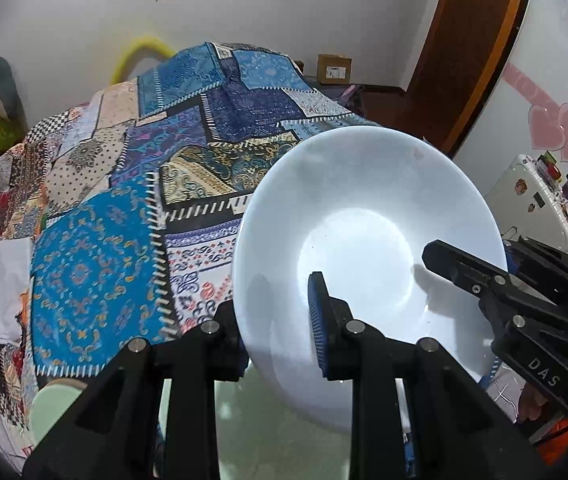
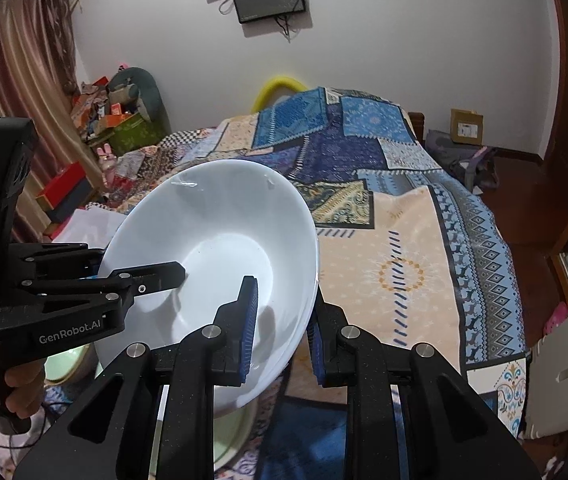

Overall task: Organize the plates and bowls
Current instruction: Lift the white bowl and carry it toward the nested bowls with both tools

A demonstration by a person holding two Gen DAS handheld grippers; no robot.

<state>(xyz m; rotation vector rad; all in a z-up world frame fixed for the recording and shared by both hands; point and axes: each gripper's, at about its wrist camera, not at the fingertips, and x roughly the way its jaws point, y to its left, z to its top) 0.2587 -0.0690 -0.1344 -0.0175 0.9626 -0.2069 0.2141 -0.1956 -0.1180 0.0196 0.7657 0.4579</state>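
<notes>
White bowl [image 1: 363, 248] tilted, both hand-held grippers clamped on opp. rims

The bowl [image 1: 363, 248] between the fingers of both black hand-held grippers is plain glossy white, tinged pale blue where light falls. The finger pads [image 2: 248, 328] are ribbed blue. Beyond the hand-held grippers, the bedspread [image 1: 188, 160] is a patchwork of bright blue, navy, cream and black-and-white checks with floral and scroll motifs. Under the bowl sits a pale green dish [image 1: 50, 408]. A yellow tube [image 2: 280, 84] arches behind the bed.
</notes>
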